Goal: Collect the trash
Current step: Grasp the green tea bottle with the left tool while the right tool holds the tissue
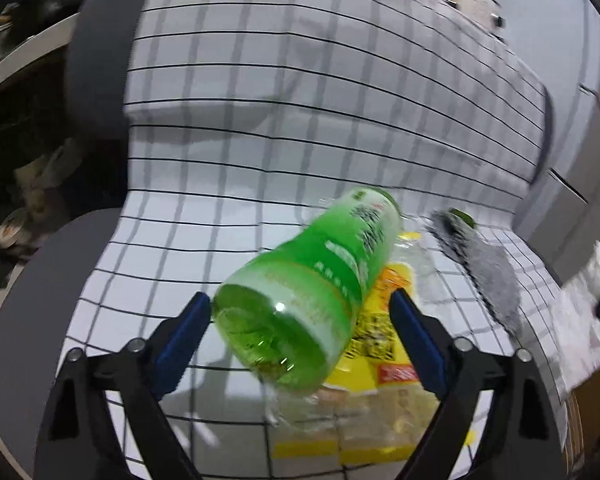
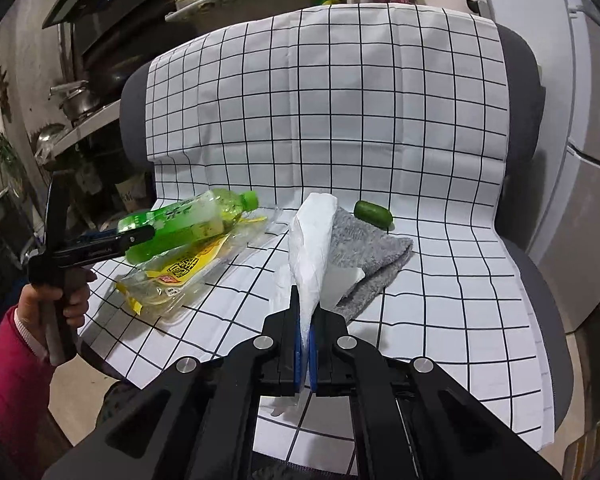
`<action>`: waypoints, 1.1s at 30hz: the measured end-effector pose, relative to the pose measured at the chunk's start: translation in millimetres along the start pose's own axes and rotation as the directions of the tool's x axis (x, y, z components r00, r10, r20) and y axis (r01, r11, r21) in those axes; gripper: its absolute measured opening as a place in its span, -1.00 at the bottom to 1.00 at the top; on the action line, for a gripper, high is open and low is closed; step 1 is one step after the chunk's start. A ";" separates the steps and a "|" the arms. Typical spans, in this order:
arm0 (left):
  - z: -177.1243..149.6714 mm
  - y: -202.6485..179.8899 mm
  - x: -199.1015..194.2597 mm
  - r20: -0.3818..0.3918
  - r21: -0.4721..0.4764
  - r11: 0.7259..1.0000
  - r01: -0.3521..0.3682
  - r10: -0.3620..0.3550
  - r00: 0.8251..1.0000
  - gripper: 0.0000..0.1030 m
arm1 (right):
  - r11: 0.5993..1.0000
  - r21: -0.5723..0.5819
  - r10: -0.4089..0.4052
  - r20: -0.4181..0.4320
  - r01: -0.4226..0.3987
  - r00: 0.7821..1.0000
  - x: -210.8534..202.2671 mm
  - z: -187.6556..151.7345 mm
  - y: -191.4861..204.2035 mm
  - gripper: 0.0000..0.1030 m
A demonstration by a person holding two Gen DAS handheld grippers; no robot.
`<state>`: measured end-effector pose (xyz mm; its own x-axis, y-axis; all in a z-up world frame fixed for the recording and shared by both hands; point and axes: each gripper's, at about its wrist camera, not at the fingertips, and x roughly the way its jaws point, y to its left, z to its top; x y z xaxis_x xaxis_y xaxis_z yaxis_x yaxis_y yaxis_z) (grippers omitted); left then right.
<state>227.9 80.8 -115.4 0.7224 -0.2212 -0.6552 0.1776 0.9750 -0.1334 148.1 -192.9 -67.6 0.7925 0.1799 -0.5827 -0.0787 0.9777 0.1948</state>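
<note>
A green plastic bottle [image 1: 308, 292] lies tilted between the blue pads of my left gripper [image 1: 300, 320], base toward the camera. The jaws stand wide and only the left pad looks close to it. In the right wrist view the bottle [image 2: 180, 228] sits above a yellow and clear plastic wrapper [image 2: 176, 276], with the left gripper [image 2: 132, 240] at its base. The wrapper [image 1: 384, 344] lies under the bottle on the checked cloth. My right gripper [image 2: 306, 344] is shut on a white tissue [image 2: 314, 236] that stands up above the seat.
A checked cloth [image 2: 380, 120] covers a grey chair [image 2: 524, 92]. A folded grey towel [image 2: 368, 256] and a small green fruit [image 2: 373, 213] lie on the seat behind the tissue. Kitchen shelves with pots [image 2: 80, 100] stand left; a white cabinet [image 2: 588, 160] stands right.
</note>
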 end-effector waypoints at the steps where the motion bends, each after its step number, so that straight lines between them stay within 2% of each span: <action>1: -2.1 -5.9 -2.2 -0.010 0.015 1.000 0.016 -0.016 1.000 0.50 | 1.000 0.006 0.002 -0.003 -0.002 1.000 -0.3 -1.0 -0.7 -0.93; 3: -7.3 -20.6 -8.4 -0.021 0.047 0.996 0.073 -0.072 0.997 0.39 | 1.000 0.013 0.006 -0.005 -0.006 1.000 -1.5 -3.4 -0.9 -0.93; 5: -14.8 -41.4 -16.8 -0.031 0.094 0.984 0.151 -0.149 0.988 0.38 | 1.000 0.019 0.007 -0.006 -0.006 1.000 -2.7 -5.2 -1.6 -0.93; 7: -20.2 -57.7 -22.1 -0.045 0.140 0.971 0.196 -0.191 0.981 0.39 | 1.000 0.028 0.007 -0.007 -0.007 1.000 -3.6 -5.6 -2.7 -0.93; 9: -22.9 -74.6 -25.2 -0.043 0.183 0.969 0.165 -0.160 0.986 0.46 | 0.999 0.035 0.006 -0.006 -0.005 1.000 -4.9 -5.6 -3.8 -0.93; 10: -20.8 -78.7 -25.5 -0.031 0.183 0.975 0.126 -0.122 0.992 0.66 | 0.999 0.037 0.005 -0.003 -0.005 1.000 -6.1 -5.6 -3.8 -0.93; 11: -19.1 -79.9 -25.6 -0.016 0.176 0.979 0.102 -0.101 0.995 0.73 | 0.999 0.037 0.004 0.000 -0.004 1.000 -7.7 -5.8 -4.2 -0.93; 14: -6.5 -72.4 -22.3 0.022 0.130 0.991 0.025 -0.028 0.999 0.78 | 0.999 0.032 -0.005 0.014 0.004 1.000 -12.1 -4.9 -5.2 -0.93; 16: 1.0 -63.4 -17.5 0.016 0.096 0.995 0.004 -0.006 1.000 0.79 | 1.000 0.028 -0.012 0.021 0.012 1.000 -12.6 -4.5 -6.1 -0.93; 20: 22.1 -54.0 14.2 -0.045 0.080 0.994 -0.078 0.082 0.996 0.79 | 1.000 0.030 -0.010 0.017 0.009 1.000 -8.0 -3.4 -9.0 -0.93; 25: 39.0 -62.0 41.7 -0.109 0.118 0.989 -0.093 0.106 0.988 0.75 | 1.000 0.026 -0.009 0.005 0.009 1.000 0.7 -2.0 -11.6 -0.93; 27: 44.1 -68.4 55.4 -0.146 0.148 0.981 -0.122 0.144 0.979 0.71 | 0.999 0.031 -0.009 0.001 0.009 1.000 4.2 -1.8 -13.6 -0.93; 30: 49.2 -69.5 72.7 -0.196 0.145 0.982 -0.120 0.148 0.969 0.57 | 0.999 0.037 -0.008 -0.008 0.009 1.000 9.4 -1.5 -16.4 -0.93; 33: 49.7 -69.1 81.8 -0.210 0.139 0.981 -0.136 0.163 0.964 0.15 | 0.999 0.040 -0.008 -0.013 0.009 1.000 12.1 -2.8 -17.9 -0.93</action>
<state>307.9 -5.6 -122.8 0.5847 -0.0501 -0.8097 0.1690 0.9837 0.0612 157.5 -207.9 -80.3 0.7849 0.1733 -0.5948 -0.0478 0.9742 0.2207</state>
